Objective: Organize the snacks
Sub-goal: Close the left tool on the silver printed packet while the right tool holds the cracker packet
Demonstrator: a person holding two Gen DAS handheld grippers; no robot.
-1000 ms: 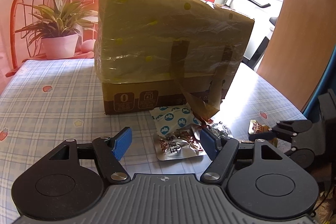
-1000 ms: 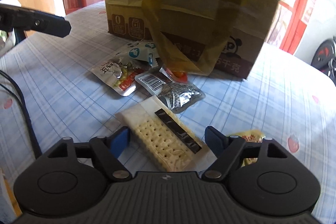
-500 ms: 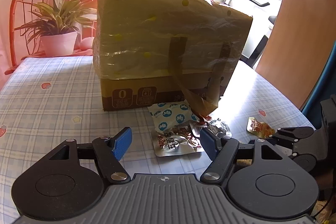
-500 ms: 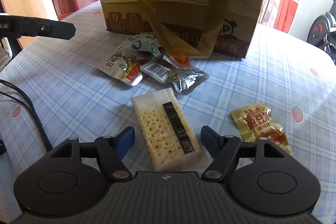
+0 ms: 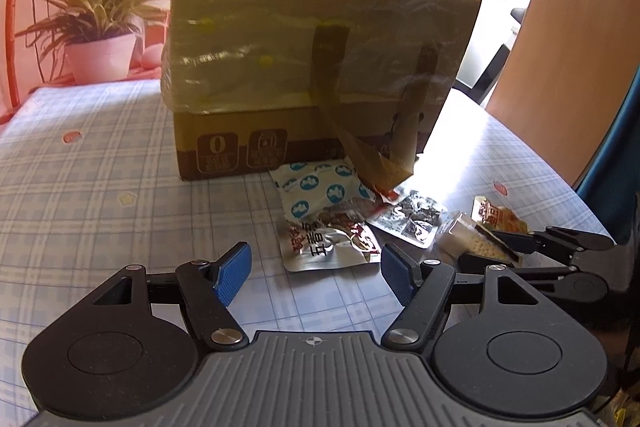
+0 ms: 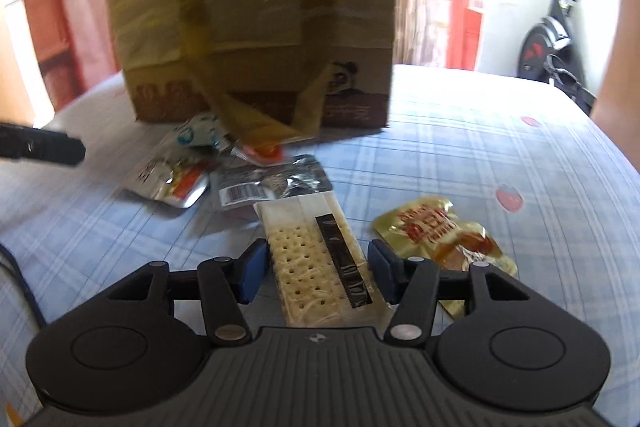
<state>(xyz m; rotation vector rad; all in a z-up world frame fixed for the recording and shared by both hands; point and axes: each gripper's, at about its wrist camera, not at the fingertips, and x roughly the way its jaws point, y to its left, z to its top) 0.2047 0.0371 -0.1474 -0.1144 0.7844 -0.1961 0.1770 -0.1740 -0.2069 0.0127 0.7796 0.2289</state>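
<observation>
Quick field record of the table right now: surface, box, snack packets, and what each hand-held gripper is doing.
surface: blue plaid tablecloth
box: brown taped cardboard box, upright
loose snacks: silver foil packet, blue-dotted white packet, gold packet
right hand-held gripper: jaws closing around clear-wrapped cracker packet, pads not yet pressing
left hand-held gripper: open, empty

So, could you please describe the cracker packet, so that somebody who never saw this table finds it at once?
Start at the big cardboard box on the checked tablecloth; a small heap of snack packets lies before it. Nearest the camera lies the cracker packet, between the closing fingers of the right gripper. Unlike its foil neighbours it is clear, long and rectangular, showing pale dotted crackers and a dark stripe.
</observation>
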